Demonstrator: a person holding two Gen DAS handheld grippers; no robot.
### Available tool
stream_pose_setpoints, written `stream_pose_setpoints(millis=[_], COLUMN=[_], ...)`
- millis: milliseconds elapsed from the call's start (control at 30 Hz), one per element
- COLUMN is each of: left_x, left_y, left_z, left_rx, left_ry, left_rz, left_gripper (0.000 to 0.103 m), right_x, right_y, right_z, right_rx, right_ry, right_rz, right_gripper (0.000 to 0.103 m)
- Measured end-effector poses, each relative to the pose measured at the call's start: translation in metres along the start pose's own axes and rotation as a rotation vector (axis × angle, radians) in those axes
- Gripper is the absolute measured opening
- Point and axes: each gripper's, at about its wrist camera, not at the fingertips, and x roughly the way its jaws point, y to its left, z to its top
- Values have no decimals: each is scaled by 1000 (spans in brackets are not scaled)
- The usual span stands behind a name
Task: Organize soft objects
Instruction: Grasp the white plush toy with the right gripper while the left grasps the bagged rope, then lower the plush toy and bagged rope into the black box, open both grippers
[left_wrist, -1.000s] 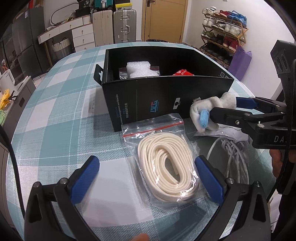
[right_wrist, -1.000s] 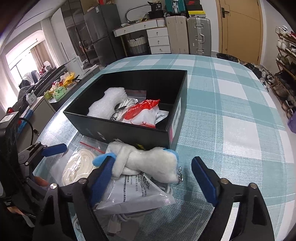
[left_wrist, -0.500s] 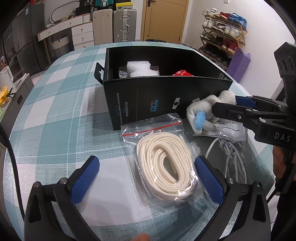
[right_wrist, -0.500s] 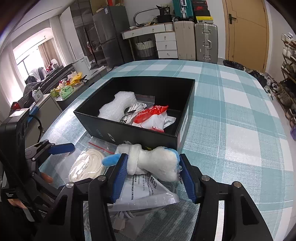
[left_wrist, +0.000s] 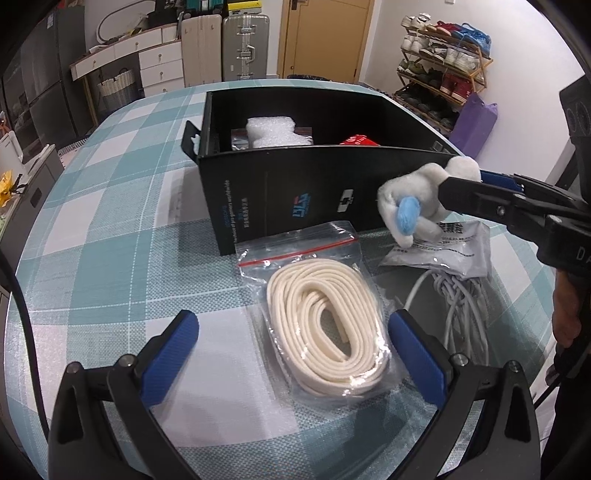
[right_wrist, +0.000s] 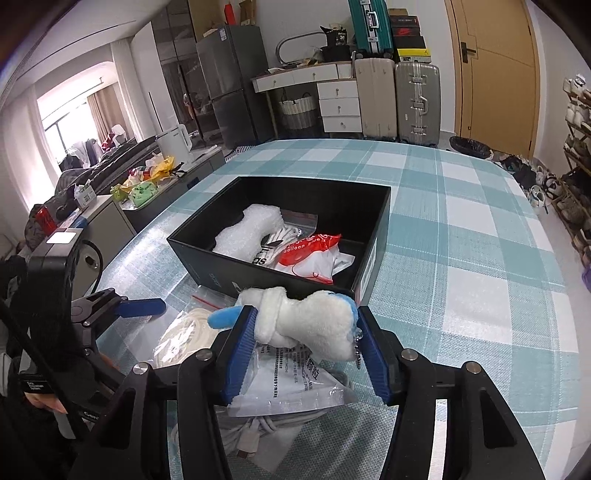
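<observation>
Left wrist view shows the checked teal-and-white desk (left_wrist: 110, 206) carrying everything, and on it the open black box (left_wrist: 295, 192) stands as the likely collecting place, since it already holds a white foam piece (left_wrist: 271, 131) and a red-printed bag (right_wrist: 308, 245) on which "balloon" can be read (next to it a dark wrapper with part of a white "adidas"-style logo, though only the letters "ad" are clear). The box's near wall bears a small blue logo and a vertical line of pale print too small to read. Just in front of the box lies a zip bag of cream cord (left_wrist: 325, 325), flat on the desk between the spread, empty fingers of the left gripper (left_wrist: 291, 354), which reads as lined up for a later pick. To its right a grey plastic pouch (left_wrist: 454, 247) printed with Chinese characters lies on a tangle of white cable (left_wrist: 461, 306). The right gripper (right_wrist: 306, 343) has its blue fingers (right_wrist: 240, 350) pressed in on a white plush toy (right_wrist: 314, 321) with blue ears, held clear above the pouch and just short of the box's near wall, presumably so it can be carried over the rim and dropped inside; a small bead chain hangs from the toy's end
</observation>
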Motion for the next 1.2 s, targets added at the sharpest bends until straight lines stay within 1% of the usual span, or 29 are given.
stream_pose_setpoints(millis=[167, 267, 367, 433, 467, 500, 533, 567, 633, 767, 833, 933, 1200], left_x=[-2, -1, -1, -1, -2, -3, -4, -6, -9, -13, -15, -18, -32], left_y=[-6, -14, -15, -15, -15, -16, -17, -19, -18, -15, -13, -12, -10], left_z=[-2, -2, -2, -2, -3, -3, -5, -6, -8, -12, -15, -16, -15], left_rx=[24, 56, 63, 66, 68, 74, 82, 93, 99, 84, 83, 79, 70], left_ry=[6, 5, 7, 8, 4, 1, -2, -9, -19, -31, -44, -57, -109], left_rz=[-31, 5, -4, -26, -33, -40, -44, -49, -41, -62, -59, -60, -93], left_gripper=[103, 103, 100, 92, 91, 86, 79, 75, 57, 45, 37, 32, 31], right_x=[-2, -3, -4, -5, -5, -5, -6, -6, -7, -8, -9, -10, -17], right_y=[0, 1, 1, 1, 1, 1, 1, 1, 1, 2, 3, 3, 4], right_z=[0, 0, 0, 1, 0, 1, 1, 1, 1, 1, 2, 2, 4], right_rx=[-4, -8, -7, -10, -10, -8, -8, -9, -11, -12, -15, -13, -15], right_ry=[-5, -8, -10, -12, -13, -14, -16, -17, -19, -20, -23, -26, -54], right_rz=[2, 2, 5, 3, 3, 3, 3, 3, 3, 4, 5, 5, 16], right_gripper=[55, 55, 55, 55, 55, 55, 55, 55, 55, 55, 55, 55, 55])
